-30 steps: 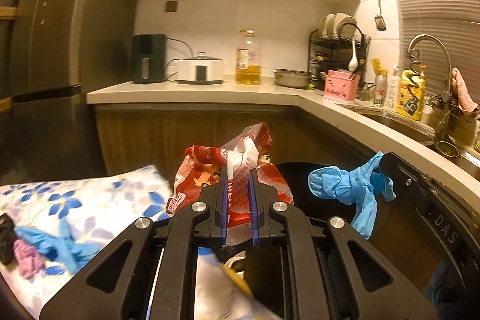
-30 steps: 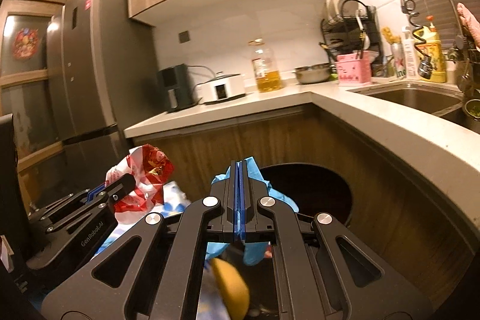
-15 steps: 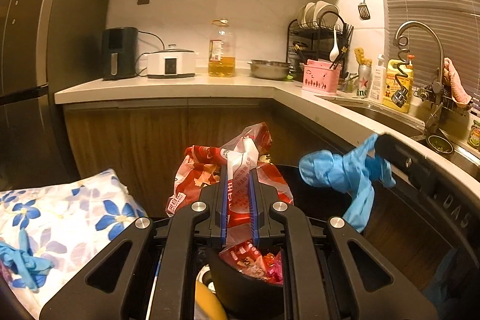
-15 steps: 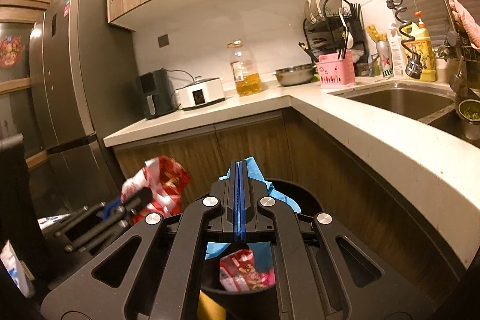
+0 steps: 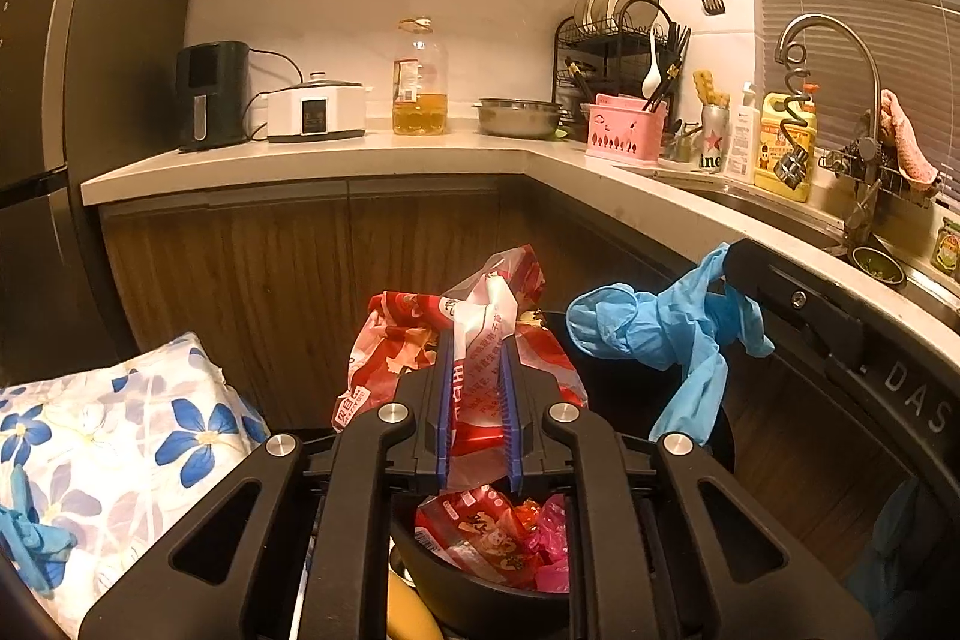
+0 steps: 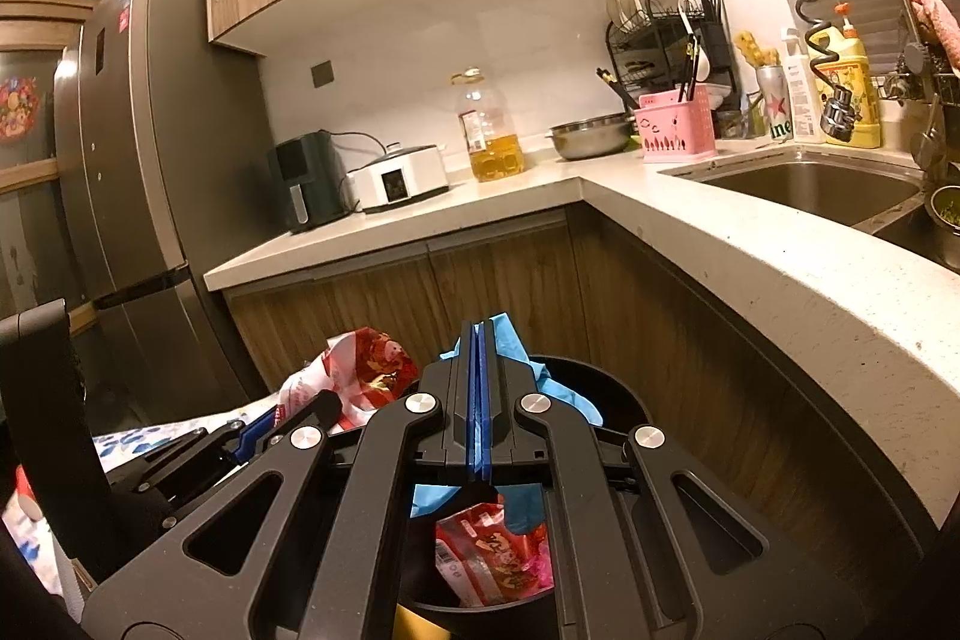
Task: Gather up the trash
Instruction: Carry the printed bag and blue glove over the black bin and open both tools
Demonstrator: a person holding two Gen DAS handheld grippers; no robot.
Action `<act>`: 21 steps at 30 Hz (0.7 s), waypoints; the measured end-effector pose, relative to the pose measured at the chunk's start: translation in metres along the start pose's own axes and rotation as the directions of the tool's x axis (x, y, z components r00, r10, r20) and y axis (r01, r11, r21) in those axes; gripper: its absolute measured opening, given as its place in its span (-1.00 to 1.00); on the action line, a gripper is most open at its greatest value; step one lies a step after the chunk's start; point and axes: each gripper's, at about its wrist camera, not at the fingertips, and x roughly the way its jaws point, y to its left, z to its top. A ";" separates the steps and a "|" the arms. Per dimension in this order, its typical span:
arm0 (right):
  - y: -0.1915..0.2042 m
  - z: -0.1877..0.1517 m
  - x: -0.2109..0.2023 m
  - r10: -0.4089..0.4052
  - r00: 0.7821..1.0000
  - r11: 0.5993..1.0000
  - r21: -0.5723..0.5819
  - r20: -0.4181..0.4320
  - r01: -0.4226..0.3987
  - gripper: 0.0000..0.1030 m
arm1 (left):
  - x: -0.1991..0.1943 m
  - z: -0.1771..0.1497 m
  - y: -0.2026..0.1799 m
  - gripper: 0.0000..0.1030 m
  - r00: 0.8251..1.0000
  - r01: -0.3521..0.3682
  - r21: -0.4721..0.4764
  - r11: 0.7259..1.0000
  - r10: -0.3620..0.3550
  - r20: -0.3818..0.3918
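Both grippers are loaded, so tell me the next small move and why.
Probably open the left gripper: its jaws pinch the crumpled red-and-white plastic snack wrapper above the round black trash bin, which already holds wrappers. The right gripper with the crumpled blue rubber glove can follow.

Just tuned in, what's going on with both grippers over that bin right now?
Both grippers are carrying trash above the black bin. The left gripper is shut on a red and white snack wrapper. The right gripper is shut on a blue disposable glove, which dangles over the bin's opening. Neither piece has been released. Red wrappers already lie inside the bin.
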 end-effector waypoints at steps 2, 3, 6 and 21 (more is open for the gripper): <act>-0.001 -0.001 0.002 -0.003 1.000 1.000 0.006 -0.010 0.003 -0.96 | 0.001 -0.002 0.000 -0.68 1.000 -0.003 0.004 1.000 0.003 -0.003; -0.002 -0.001 0.003 -0.004 1.000 1.000 0.006 -0.014 0.004 -0.96 | 0.002 -0.003 0.000 -0.65 1.000 -0.011 0.007 1.000 0.011 -0.007; -0.005 -0.001 0.007 -0.007 1.000 1.000 0.014 -0.030 0.008 -0.78 | 0.005 -0.007 0.001 -0.60 1.000 -0.018 0.003 1.000 0.018 -0.019; -0.010 -0.009 -0.003 -0.044 0.998 0.998 0.033 -0.034 0.045 -0.05 | -0.004 -0.017 0.012 0.35 0.998 -0.055 -0.025 0.998 0.055 -0.020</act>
